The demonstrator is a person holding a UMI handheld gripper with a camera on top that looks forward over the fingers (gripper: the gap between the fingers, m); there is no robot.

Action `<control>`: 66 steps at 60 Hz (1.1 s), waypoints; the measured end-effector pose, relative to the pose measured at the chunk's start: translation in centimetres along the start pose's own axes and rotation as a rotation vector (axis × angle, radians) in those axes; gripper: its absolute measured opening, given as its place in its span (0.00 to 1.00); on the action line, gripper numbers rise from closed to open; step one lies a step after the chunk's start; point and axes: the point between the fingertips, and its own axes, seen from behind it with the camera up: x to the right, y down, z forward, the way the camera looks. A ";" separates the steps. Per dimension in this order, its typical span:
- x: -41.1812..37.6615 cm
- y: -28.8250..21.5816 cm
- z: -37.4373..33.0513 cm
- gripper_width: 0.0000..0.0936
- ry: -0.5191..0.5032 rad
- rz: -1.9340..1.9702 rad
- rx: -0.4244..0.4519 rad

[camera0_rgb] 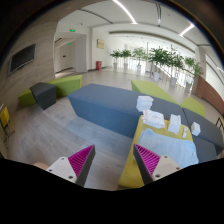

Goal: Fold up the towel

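A pale blue towel lies spread on a yellow table just ahead and to the right of my gripper. My gripper is open and empty, held high above the floor, with the left finger and right finger showing their magenta pads. The towel lies beyond the right finger, and nothing is between the fingers.
Small white objects and a white cup stand at the table's far end. A large blue-grey seating block with green sections is ahead. Potted plants line the back. Wood floor lies at left.
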 end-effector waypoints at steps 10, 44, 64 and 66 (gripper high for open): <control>8.4 0.4 9.1 0.85 0.143 -0.009 -0.027; 16.4 5.7 19.0 0.04 0.283 -0.123 -0.072; 20.5 -0.1 13.0 0.01 0.190 0.029 0.032; 22.2 -0.9 11.7 0.01 0.211 0.038 0.053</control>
